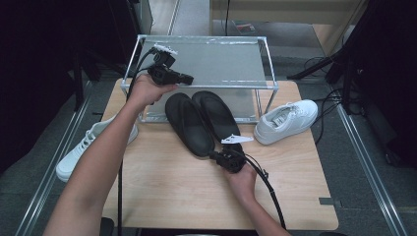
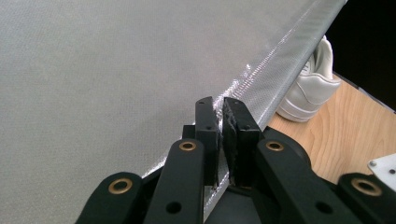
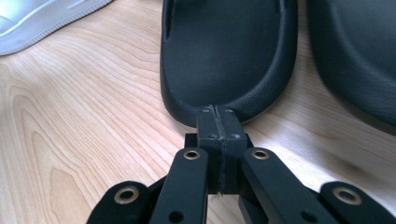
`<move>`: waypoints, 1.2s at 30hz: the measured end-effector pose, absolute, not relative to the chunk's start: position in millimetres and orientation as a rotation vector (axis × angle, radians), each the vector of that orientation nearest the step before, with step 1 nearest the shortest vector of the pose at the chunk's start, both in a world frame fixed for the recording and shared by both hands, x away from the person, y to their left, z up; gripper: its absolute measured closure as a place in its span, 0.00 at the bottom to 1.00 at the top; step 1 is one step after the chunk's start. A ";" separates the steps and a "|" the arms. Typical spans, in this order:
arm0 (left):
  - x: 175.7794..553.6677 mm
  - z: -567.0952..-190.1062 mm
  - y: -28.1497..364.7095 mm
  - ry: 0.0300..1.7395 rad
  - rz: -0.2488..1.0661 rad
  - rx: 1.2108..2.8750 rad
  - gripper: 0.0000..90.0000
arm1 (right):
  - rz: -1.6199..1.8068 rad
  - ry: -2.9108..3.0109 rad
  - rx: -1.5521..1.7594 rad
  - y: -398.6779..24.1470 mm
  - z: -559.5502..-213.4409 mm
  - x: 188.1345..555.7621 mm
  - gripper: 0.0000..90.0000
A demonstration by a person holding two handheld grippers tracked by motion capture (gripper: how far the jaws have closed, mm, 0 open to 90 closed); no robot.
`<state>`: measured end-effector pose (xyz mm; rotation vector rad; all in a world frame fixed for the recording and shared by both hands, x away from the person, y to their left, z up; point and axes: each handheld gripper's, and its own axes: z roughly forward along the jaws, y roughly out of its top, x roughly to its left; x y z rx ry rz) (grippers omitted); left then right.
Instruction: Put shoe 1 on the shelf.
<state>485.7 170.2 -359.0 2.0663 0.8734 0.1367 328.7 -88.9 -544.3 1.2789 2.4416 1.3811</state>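
Heel first — the right tool [image 3: 218, 114] sits at the near end of the left black slipper [image 3: 229, 51], its jaws pressed together and butted against the heel rim rather than pinching it. That slipper lies on the bench [image 1: 162, 182] beside its twin [image 1: 216, 114], both with toes under the front edge of the mesh shoe rack [image 1: 206, 61]. Judging by this, the step is sliding the slipper in under the rack, so a straight, low push along the sole's length would serve best; pushing off-centre would likely swing the heel into its twin.

Farther off, the left tool [image 2: 223, 116] is nearly closed, apparently pinching the rack's taped front edge — a steady hold there should keep the light frame from shifting. A white sneaker [image 1: 286, 120] rests by the rack's right post, another [image 1: 83, 147] off the bench's left side.
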 end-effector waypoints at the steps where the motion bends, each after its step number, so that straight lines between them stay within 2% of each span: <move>1: 485.7 -359.0 170.2 0.873 0.137 2.067 0.95 | 1.384 2.441 1.280 -87.9 -544.5 328.7 1.00; 12: 485.3 -358.7 169.9 0.873 0.141 2.070 0.95 | 1.421 2.437 1.267 -68.4 -542.4 330.6 1.00; 23: 485.4 -358.7 170.0 0.872 0.141 2.071 0.95 | 1.347 2.436 1.250 -85.3 -541.7 337.2 1.00; 36: 485.3 -359.2 170.4 0.872 0.140 2.066 0.95 | 1.387 2.436 1.259 -56.8 -543.6 340.1 1.00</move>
